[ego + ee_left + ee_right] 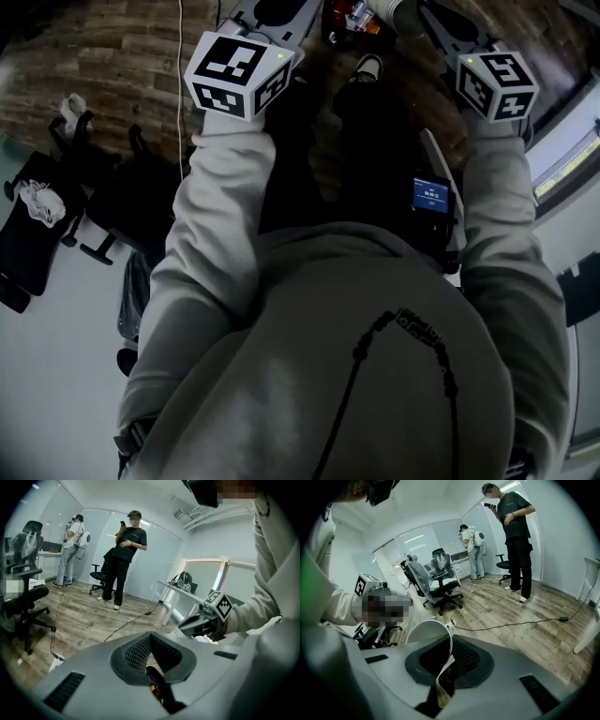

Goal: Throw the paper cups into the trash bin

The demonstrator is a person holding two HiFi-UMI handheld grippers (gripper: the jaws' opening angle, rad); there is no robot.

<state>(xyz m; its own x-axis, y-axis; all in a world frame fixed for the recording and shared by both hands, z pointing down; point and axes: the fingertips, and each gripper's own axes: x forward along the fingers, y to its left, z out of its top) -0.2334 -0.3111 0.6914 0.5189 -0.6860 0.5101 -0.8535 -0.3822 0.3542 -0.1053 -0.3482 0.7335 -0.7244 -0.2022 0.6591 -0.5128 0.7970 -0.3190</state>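
Note:
A white paper cup (425, 632) hangs sideways in my right gripper (449, 643), whose jaws are shut on its rim and wall. In the head view the cup (396, 9) shows at the top edge, beyond the right gripper's marker cube (497, 84). My left gripper (149, 637) has its pads meeting at the tips, with nothing between them; its marker cube (242, 70) is raised beside the right one. Both grippers are held up at chest height over the wooden floor. No trash bin shows in any view.
A person in black (126, 555) stands on the wooden floor with a phone, and another person with a backpack (70, 550) is at the far wall. Office chairs (433, 585) and a white desk (183, 595) stand around. A cable (525, 620) runs across the floor.

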